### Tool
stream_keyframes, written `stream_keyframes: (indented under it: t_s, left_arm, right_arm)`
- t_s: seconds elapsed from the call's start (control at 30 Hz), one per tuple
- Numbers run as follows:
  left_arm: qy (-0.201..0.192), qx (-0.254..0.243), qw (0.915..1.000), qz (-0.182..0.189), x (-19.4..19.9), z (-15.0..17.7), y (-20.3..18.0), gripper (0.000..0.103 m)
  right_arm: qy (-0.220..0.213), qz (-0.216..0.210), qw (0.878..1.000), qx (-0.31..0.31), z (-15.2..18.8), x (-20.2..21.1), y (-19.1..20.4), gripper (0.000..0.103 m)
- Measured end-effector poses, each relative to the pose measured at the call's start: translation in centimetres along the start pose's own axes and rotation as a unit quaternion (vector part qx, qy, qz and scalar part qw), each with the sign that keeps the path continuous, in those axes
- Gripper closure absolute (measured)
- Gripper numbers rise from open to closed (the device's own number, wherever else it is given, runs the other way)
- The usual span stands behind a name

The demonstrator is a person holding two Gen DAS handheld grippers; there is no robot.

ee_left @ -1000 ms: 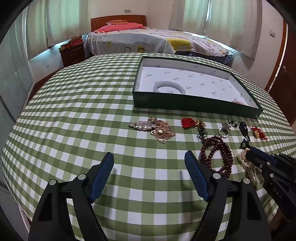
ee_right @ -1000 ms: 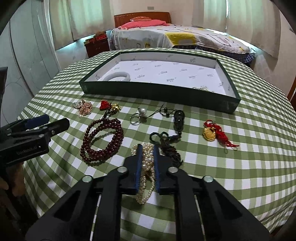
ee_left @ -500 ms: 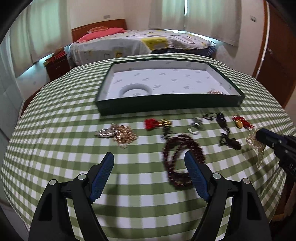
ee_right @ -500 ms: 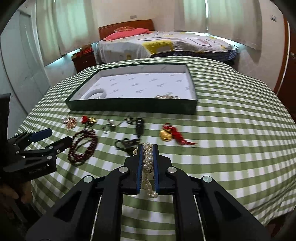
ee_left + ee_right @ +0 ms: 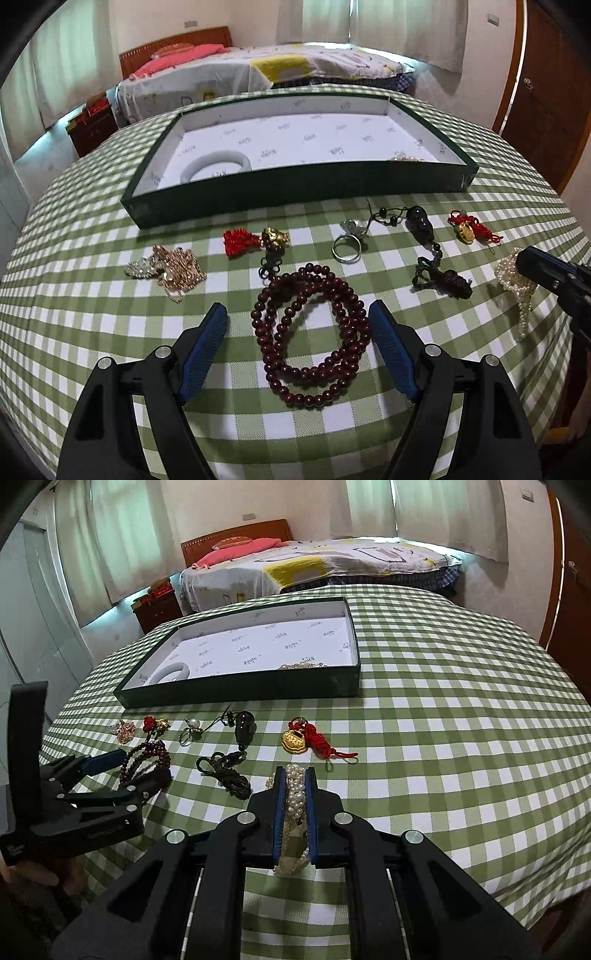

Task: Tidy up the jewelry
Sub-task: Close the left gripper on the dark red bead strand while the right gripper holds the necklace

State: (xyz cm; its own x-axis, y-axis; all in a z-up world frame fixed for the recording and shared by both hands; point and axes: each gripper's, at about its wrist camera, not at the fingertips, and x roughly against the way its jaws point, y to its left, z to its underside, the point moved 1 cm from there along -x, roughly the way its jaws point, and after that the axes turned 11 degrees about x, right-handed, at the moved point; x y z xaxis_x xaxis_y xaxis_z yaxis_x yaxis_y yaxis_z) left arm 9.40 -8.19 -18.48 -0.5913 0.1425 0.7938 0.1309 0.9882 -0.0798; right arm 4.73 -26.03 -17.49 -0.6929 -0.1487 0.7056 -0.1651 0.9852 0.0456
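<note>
My right gripper (image 5: 295,775) is shut on a pearl necklace (image 5: 297,797), which hangs above the checked table; it also shows in the left wrist view (image 5: 517,284). My left gripper (image 5: 297,317) is open, its fingers on either side of a dark red bead necklace (image 5: 314,332) on the cloth. A green tray (image 5: 295,188) with white lining holds a white bangle (image 5: 218,166) and a small chain (image 5: 406,158). Loose on the cloth lie a gold chain pile (image 5: 170,269), a red tassel charm (image 5: 255,240), a silver ring (image 5: 347,251), a black bead cord (image 5: 432,258) and a gold lock charm (image 5: 469,230).
The round table (image 5: 461,720) has a green checked cloth, its edge close at the front and right. A bed (image 5: 314,565) and a wooden nightstand (image 5: 159,609) stand behind. A wooden door (image 5: 546,92) is at the right.
The left gripper has moved right and closer, so the dark red bead necklace now lies between its open fingers. The right gripper has lifted the pearl necklace off the cloth and swung right.
</note>
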Motion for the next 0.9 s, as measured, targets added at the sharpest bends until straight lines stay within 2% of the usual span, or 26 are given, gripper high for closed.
stream_keyframes:
  t_s: [0.07,0.13,0.27,0.37,0.43,0.6,0.7,0.9]
  left_arm:
    - [-0.001,0.000,1.0000,0.001,0.0,0.1,0.1,0.026]
    - [0.001,0.003,1.0000,-0.004,-0.1,0.2,0.3,0.019]
    - [0.005,0.005,1.0000,-0.003,0.1,0.3,0.8,0.020]
    - [-0.002,0.001,1.0000,-0.001,0.6,0.5,0.9,0.039]
    - [-0.006,-0.006,1.0000,0.002,0.9,0.7,0.9,0.055]
    - [-0.017,-0.019,0.9997,0.004,1.2,1.0,1.0,0.079]
    - [-0.018,-0.022,0.9996,0.004,1.3,1.1,1.1,0.087]
    - [-0.019,-0.025,0.9990,0.030,2.0,1.4,1.1,0.091]
  right_arm:
    - [0.000,0.000,1.000,0.000,0.0,-0.1,0.0,0.092]
    - [0.000,0.000,1.000,0.000,0.0,0.0,0.0,0.092]
    - [0.001,-0.001,1.000,-0.001,0.0,-0.1,0.0,0.093]
    - [0.001,-0.001,1.000,-0.003,0.0,-0.2,0.1,0.092]
    - [0.001,-0.002,1.000,-0.004,0.0,-0.2,0.2,0.092]
    - [0.000,-0.001,1.000,-0.004,0.0,-0.2,0.2,0.092]
    - [0.001,-0.002,1.000,-0.003,-0.1,-0.2,0.4,0.092]
    - [-0.001,0.000,1.000,-0.004,-0.2,0.0,0.6,0.092]
